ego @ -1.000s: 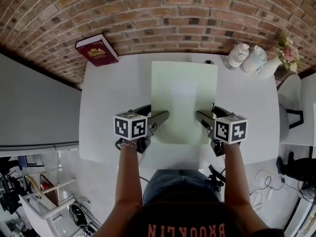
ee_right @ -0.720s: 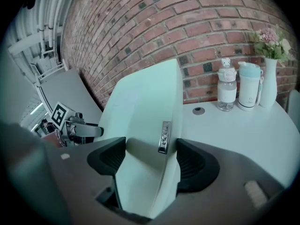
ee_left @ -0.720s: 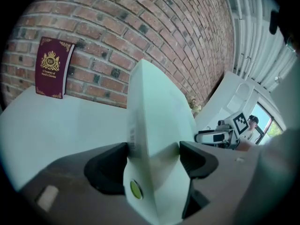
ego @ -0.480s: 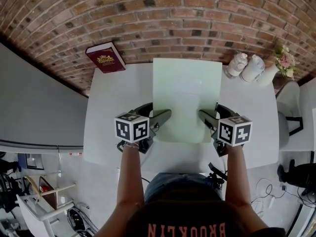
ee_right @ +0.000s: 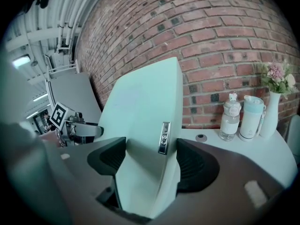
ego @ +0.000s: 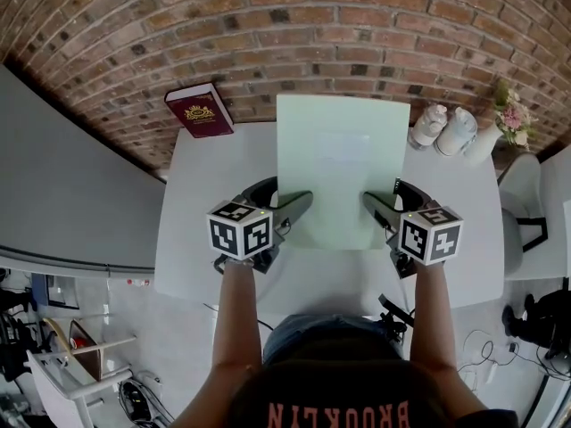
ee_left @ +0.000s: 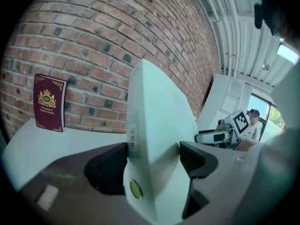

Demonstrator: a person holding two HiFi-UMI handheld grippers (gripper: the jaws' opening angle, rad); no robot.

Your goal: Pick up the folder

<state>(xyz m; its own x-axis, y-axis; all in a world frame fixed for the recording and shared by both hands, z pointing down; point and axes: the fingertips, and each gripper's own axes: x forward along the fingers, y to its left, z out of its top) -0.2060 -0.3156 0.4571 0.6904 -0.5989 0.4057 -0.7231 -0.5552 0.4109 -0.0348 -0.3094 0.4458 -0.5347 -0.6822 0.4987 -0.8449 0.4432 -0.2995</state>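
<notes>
Folder (ego: 339, 163) is held clear of the tabletop (ego: 201, 203), its left edge clenched in the left claw (ego: 299, 205), its right edge in the right claw (ego: 371, 205). Left of the folder, a book (ego: 200, 111) is leaned against the wall (ego: 357, 34).

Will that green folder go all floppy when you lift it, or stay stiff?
Probably fairly stiff: the folder looks flat, though the left gripper and the right gripper pinch only its side edges near the person. It seems light, since two small pinches hold it up. Its smooth cover might be a bit slippery.
</notes>
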